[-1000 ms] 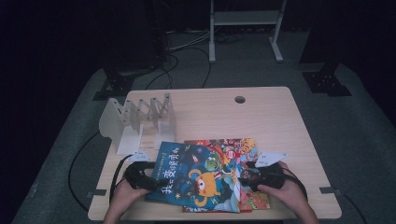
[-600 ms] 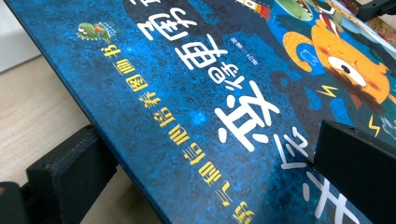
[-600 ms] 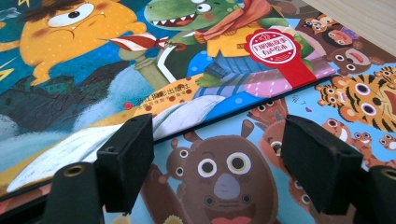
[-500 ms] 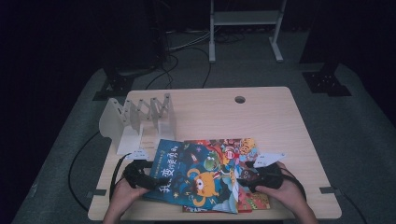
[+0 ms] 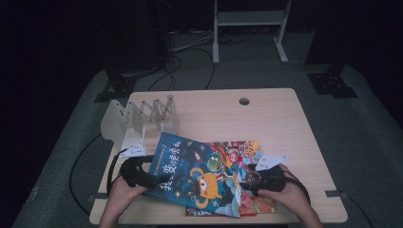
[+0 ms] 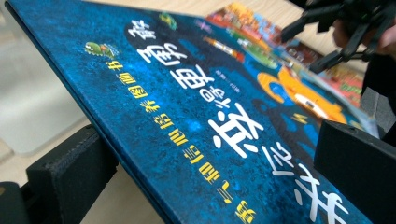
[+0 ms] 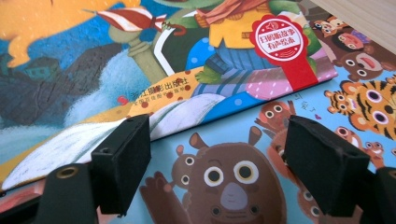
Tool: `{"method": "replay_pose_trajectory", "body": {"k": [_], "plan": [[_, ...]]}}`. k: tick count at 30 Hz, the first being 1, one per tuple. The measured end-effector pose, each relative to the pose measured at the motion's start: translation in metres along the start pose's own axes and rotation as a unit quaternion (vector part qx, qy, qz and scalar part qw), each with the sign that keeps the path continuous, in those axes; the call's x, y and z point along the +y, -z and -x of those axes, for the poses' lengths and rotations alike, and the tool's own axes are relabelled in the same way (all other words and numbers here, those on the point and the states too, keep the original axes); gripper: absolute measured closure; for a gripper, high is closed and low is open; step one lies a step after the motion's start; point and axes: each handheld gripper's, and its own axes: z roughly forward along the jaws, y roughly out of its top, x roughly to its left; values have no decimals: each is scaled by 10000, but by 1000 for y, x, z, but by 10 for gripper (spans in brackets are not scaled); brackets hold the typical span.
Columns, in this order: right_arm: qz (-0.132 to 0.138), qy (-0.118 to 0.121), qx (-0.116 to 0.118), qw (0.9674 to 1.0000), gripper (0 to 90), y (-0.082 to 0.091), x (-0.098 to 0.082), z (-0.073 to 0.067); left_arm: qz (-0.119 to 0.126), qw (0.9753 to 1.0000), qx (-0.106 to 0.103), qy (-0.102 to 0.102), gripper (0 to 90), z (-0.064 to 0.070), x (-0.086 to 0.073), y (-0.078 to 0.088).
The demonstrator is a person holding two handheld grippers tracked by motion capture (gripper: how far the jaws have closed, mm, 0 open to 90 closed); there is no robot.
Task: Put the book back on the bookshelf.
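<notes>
Blue picture book (image 5: 195,178) with orange monster, left hand-held gripper (image 5: 142,172) clamping its tilted edge, right hand-held gripper (image 7: 217,175) just parted, empty.

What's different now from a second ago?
The left tongs, clamped on the blue book, have tipped its left edge up off the stack. The right tongs have just been opening, and their pads press on nothing above the book with bears. The white rack and the table are unchanged.
</notes>
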Motion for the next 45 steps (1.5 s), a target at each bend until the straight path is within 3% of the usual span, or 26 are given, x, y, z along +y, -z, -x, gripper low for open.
{"method": "replay_pose_trajectory", "body": {"k": [9,17,26,29,30,33,37,43,44,45], "plan": [[-42,60,28,10000,217,-4,4,-5,-129,9993,-81,-332,0,8,37,12],[-84,49,42,9999,217,-10,11,-16,-510,9968,-89,-613,0,3,76,11],[-73,21,-5,10000,234,-16,16,-25,-637,9950,-231,-737,34,1,107,9],[-92,4,-15,10000,238,-18,18,-29,-761,9936,-408,-728,97,1,113,5],[-101,-12,-23,9999,239,-20,20,-32,-886,9915,-584,-756,122,2,118,1],[-73,-10,-25,10000,250,-22,22,-35,-931,9905,-669,-756,170,2,123,0],[-28,-10,-19,10000,254,-25,24,-39,-1020,9902,-738,-597,289,-2,133,3],[-13,7,-33,10000,254,-26,24,-39,-1196,9900,-512,-551,389,-6,139,1],[-11,6,-43,10000,254,-26,25,-40,-1237,9902,-442,-463,450,-7,141,1],[-11,6,-43,10000,254,-26,25,-40,-1263,9902,-410,-437,450,-8,142,1]]}}
